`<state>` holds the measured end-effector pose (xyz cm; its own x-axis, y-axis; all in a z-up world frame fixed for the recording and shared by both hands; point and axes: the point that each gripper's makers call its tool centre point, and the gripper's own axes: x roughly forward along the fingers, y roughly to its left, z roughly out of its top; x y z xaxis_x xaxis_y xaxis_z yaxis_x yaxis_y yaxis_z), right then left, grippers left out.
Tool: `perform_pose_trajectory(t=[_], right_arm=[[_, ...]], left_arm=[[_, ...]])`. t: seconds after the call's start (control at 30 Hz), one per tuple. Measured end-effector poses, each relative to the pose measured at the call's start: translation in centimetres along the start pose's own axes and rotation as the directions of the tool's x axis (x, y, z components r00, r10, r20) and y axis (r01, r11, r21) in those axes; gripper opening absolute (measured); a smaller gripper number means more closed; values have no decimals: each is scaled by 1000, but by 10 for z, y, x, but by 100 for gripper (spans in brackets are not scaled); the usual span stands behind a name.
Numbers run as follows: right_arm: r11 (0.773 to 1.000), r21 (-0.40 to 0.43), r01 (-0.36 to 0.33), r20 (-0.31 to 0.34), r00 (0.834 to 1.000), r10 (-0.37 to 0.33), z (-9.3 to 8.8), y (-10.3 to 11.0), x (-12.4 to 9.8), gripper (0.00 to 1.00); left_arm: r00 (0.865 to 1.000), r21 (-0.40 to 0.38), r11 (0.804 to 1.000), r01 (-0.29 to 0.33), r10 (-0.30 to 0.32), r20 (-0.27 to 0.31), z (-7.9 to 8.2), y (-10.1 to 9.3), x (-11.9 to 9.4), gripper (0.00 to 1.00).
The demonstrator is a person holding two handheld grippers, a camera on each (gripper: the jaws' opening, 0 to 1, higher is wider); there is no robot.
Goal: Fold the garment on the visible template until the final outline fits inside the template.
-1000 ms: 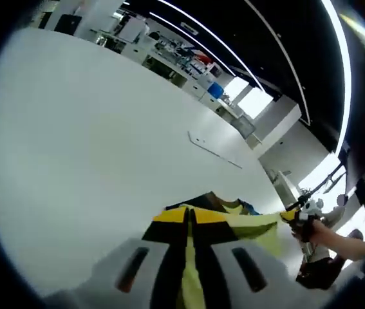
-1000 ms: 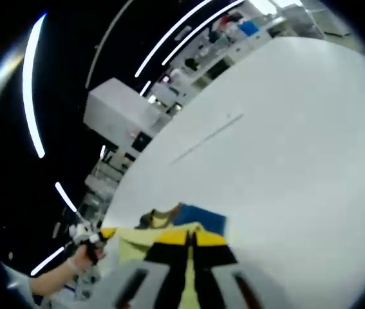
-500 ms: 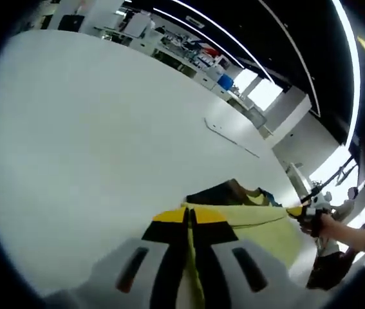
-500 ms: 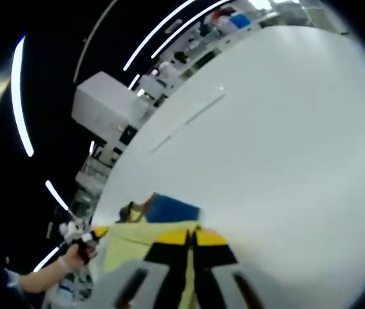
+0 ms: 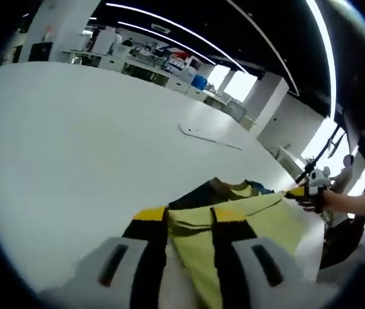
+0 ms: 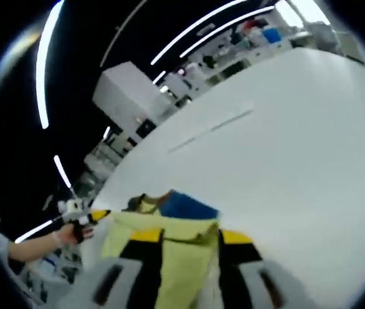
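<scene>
Garment lifted over the white table

My left gripper (image 5: 190, 222) and right gripper (image 6: 183, 239) each pinch the yellow garment (image 5: 246, 222); its lower part is cut off, and the template's outline (image 5: 209, 138) is faint.

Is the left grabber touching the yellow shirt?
Touching. In the left gripper view, the left gripper has the yellow-green garment lying between its two jaws, the cloth's edge draped against the yellow jaw tips, with no gap showing.
</scene>
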<state>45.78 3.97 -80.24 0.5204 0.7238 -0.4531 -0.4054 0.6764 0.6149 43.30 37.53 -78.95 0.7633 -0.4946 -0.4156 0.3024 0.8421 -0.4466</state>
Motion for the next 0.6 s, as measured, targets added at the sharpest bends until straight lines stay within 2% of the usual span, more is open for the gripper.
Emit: perform_pose_trajectory(t=[0.03, 0.07, 0.13, 0.3, 0.4, 0.47, 0.53, 0.6], right_arm=[[1000, -23, -5, -5, 1000, 5, -1, 1, -1, 46], [999, -51, -11, -7, 1000, 10, -1, 3, -2, 51], [994, -102, -23, -10, 1000, 23, -2, 6, -2, 60], [982, -183, -47, -35, 999, 41, -7, 16, -3, 81], [970, -237, -54, -62, 997, 41, -11, 13, -4, 93], [966, -252, -66, -72, 996, 50, -16, 19, -1, 99], [957, -280, -75, -84, 995, 53, -19, 22, -2, 99], [953, -292, -75, -98, 994, 48, -24, 25, -3, 99]], left_arm=[[1000, 26, 1000, 18, -18, -4, 0, -4, 0, 42], [999, 68, 997, 29, -28, -16, -2, -7, -1, 49], [998, 103, 993, 63, -60, -32, -5, -14, -1, 60], [991, 149, 981, 125, -115, -75, -13, -25, -5, 74], [982, 174, 969, 175, -159, -102, -17, -35, -8, 83], [975, 185, 960, 209, -189, -117, -20, -43, -11, 91], [973, 194, 957, 213, -191, -127, -23, -46, -13, 97], [968, 199, 952, 231, -205, -143, -26, -51, -16, 99]])
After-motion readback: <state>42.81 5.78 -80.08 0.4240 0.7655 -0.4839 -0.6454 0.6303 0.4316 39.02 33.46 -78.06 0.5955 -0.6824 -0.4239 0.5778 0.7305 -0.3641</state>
